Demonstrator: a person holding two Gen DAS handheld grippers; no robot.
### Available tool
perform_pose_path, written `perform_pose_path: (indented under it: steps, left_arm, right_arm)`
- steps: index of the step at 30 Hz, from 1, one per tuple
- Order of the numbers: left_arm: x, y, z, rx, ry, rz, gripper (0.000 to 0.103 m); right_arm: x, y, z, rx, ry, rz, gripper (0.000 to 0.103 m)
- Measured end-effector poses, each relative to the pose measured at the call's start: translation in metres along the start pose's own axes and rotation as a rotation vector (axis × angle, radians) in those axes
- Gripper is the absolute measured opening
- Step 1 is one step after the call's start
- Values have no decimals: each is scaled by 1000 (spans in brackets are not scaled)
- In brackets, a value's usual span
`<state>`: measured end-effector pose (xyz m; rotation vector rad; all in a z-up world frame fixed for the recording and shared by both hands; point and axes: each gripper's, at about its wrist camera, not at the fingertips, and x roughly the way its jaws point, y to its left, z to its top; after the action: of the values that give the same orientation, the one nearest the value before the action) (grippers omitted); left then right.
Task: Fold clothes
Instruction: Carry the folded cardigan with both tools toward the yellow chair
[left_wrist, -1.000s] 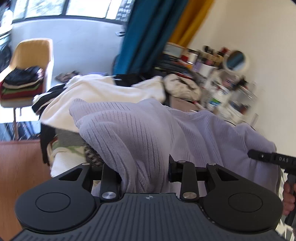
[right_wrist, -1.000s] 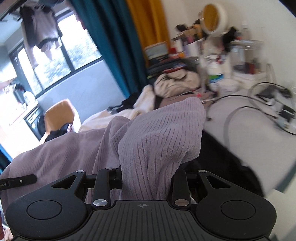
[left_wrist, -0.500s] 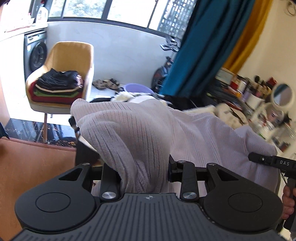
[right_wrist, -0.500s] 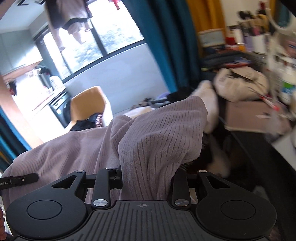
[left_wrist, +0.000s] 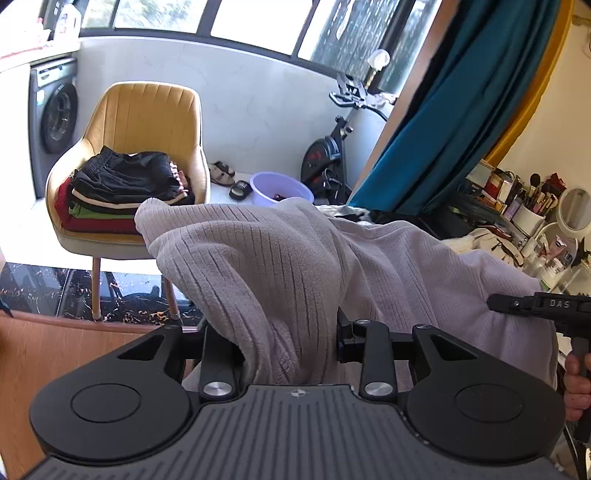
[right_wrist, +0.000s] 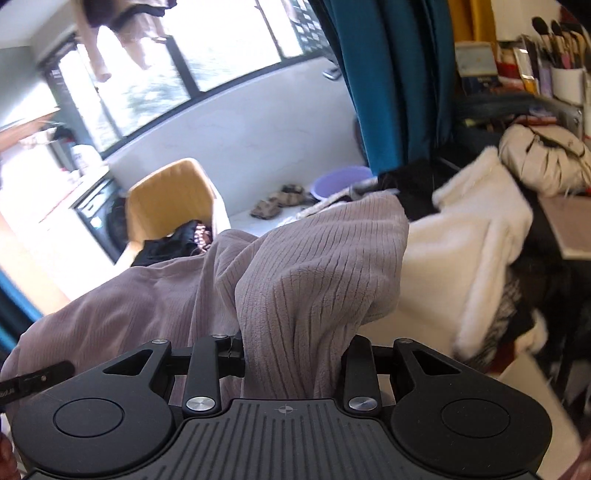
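Between both grippers hangs the ribbed lilac garment (left_wrist: 280, 266), clamped at one end by the left gripper (left_wrist: 288, 354) and at the other by the right gripper (right_wrist: 291, 362). Since the earlier frames, both views have swung from the cluttered vanity toward the yellow chair (left_wrist: 144, 114) bearing the folded stack (left_wrist: 122, 192); grips unchanged.

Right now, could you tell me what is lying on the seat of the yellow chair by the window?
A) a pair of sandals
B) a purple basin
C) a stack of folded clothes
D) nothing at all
C: the yellow chair carries a stack of folded clothes, black on top with green and red layers beneath, while the purple basin and the sandals sit on the floor beside it.
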<state>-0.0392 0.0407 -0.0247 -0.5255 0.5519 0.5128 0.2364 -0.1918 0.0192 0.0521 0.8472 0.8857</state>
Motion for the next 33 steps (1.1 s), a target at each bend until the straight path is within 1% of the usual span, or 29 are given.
perform_pose_path:
  steps: [4, 7, 10, 14, 17, 19, 22, 26, 29, 31, 33]
  left_arm:
    - [-5, 61, 33, 46, 21, -19, 35]
    - [-10, 95, 48, 35, 24, -12, 35]
    - [-12, 123, 61, 12, 27, 0, 35]
    - [-7, 152, 78, 19, 46, 4, 35]
    - [11, 165, 93, 46, 74, -4, 35]
    - [27, 171, 104, 64, 93, -23, 35]
    - [56, 178, 122, 96, 120, -55, 35]
    - [105, 187, 152, 119, 163, -83, 35]
    - [149, 193, 182, 121, 205, -103, 35]
    - [175, 194, 203, 153, 226, -106, 35]
    - [198, 198, 221, 156, 232, -112, 35]
  right_arm:
    - [32, 75, -7, 33, 5, -32, 28]
    - [50, 122, -10, 46, 1, -33, 28]
    - [65, 157, -9, 37, 4, -15, 28]
    - [86, 188, -7, 38, -5, -6, 28]
    - [101, 200, -6, 46, -7, -20, 28]
    - [110, 202, -4, 63, -7, -36, 28]
    - [128, 196, 1, 102, -3, -70, 28]
    - [159, 182, 13, 141, -5, -106, 28]
    - [190, 178, 31, 157, -9, -130, 28]
    - [213, 178, 48, 189, -2, -144, 28]
    - [235, 181, 66, 194, -2, -146, 28]
